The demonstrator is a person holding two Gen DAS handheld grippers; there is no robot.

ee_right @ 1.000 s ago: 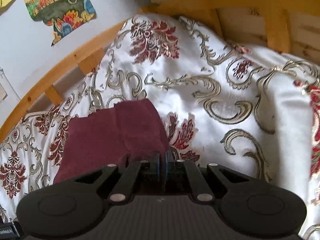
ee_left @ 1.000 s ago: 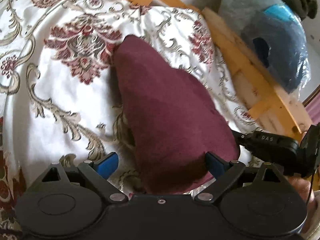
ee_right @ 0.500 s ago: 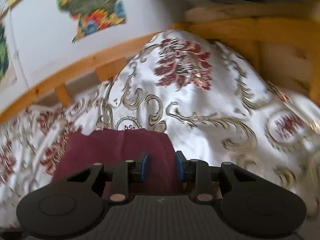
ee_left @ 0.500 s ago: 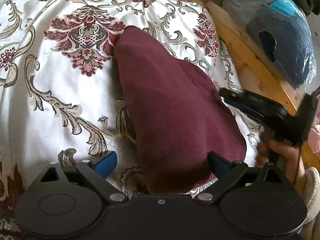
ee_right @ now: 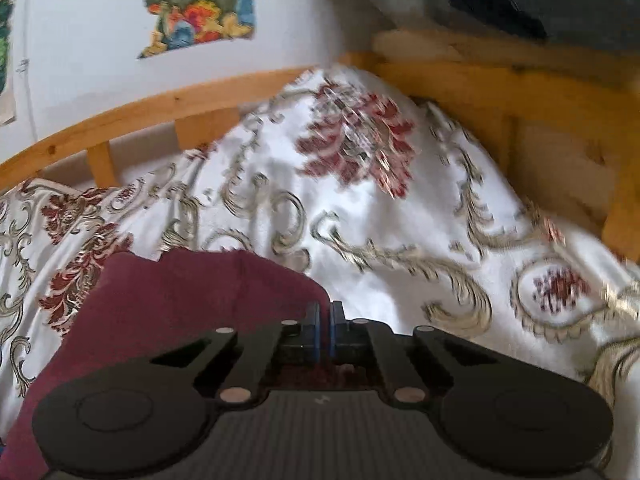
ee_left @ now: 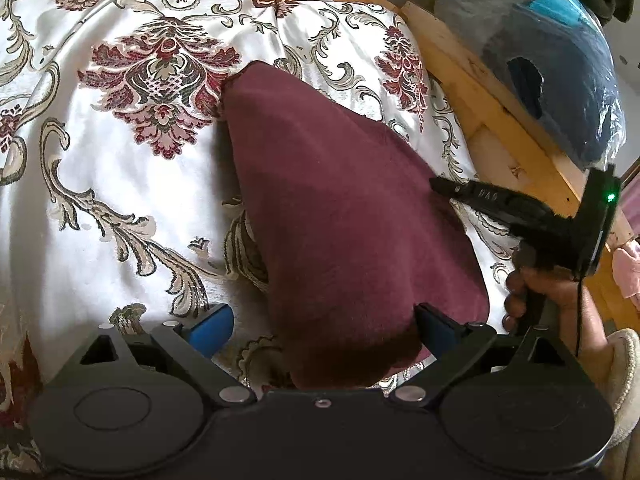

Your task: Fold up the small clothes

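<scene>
Maroon cloth (ee_left: 344, 216) lies centre frame on patterned bedspread (ee_left: 120, 184) | left claw (ee_left: 320, 320) spread wide, straddling near hem to pin or grab | right claw (ee_right: 325, 320) pinched together at cloth edge, grip unclear | likely mid-fold

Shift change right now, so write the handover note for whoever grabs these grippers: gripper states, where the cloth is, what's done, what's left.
Left gripper: open, fingers straddling the near end of the maroon cloth, not gripping it.
Right gripper: shut at the cloth's right edge; whether it pinches fabric is unclear.
Cloth: lies on the patterned bedspread, apparently doubled over.
Done: seemingly one fold.
Left: confirm the right grip, finish folding, flatten.
</scene>
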